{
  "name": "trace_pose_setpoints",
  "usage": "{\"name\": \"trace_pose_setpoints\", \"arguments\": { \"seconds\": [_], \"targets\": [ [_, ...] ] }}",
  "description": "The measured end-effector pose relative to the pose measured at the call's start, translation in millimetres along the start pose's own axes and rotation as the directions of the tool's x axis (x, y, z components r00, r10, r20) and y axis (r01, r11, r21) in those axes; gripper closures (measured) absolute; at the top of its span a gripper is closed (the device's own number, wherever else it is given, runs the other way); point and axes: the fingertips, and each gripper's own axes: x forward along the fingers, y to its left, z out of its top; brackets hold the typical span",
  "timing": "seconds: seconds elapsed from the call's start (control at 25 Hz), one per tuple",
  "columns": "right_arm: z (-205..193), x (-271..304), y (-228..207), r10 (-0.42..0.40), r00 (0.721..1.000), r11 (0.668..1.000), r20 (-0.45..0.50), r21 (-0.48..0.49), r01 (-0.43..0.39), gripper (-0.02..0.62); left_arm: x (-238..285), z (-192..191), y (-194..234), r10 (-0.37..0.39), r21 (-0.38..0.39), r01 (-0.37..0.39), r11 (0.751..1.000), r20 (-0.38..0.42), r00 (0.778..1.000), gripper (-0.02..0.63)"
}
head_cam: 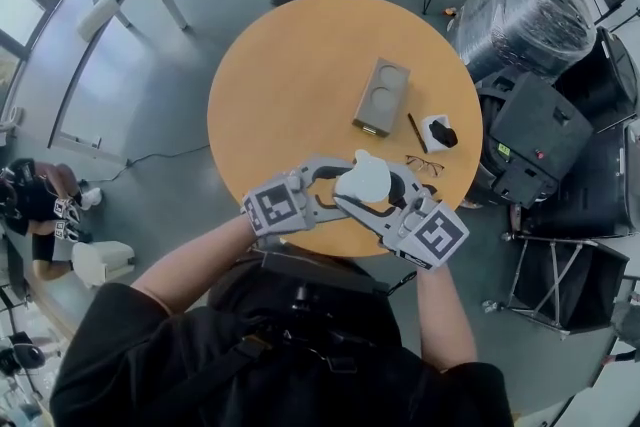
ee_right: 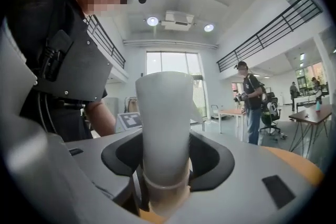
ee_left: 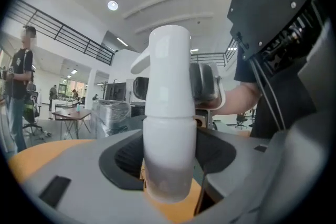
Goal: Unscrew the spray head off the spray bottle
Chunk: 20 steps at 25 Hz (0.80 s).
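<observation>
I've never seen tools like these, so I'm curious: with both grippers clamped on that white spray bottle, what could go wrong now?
The smooth spray bottle might spin inside the left gripper instead of the spray head loosening in the right gripper. If either grip slips, it could fall onto the table, near the glasses.

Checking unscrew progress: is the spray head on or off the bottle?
On. The spray head sits flush atop the spray bottle; thin seam, no gap.
</observation>
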Motion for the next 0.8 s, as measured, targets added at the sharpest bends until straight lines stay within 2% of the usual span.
{"name": "trace_pose_setpoints", "arguments": {
  "seconds": [0.2,0.44,0.6,0.8],
  "targets": [
    [2.1,-7.5,20.6,0.174,0.985,0.985,-0.012,0.011,-0.174,0.333,-0.4,3.2,-19.0,-0.152,-0.003,0.152,0.988,-0.016,0.988,0.298],
    [4.0,-12.2,41.6,0.311,0.95,0.949,0.023,0.048,-0.311,0.333,-9.7,3.0,-41.3,-0.293,-0.012,0.293,0.956,-0.047,0.955,0.298],
    [5.3,-14.5,42.1,0.327,0.945,0.944,0.017,0.046,-0.328,0.333,-8.3,0.9,-42.0,-0.3,0.008,0.301,0.954,-0.066,0.952,0.298],
    [17.3,-18.2,33.3,0.309,0.95,0.948,0.054,0.056,-0.312,0.333,-5.9,-5.1,-33.8,-0.241,0.033,0.244,0.969,-0.062,0.968,0.296]
  ]
}}
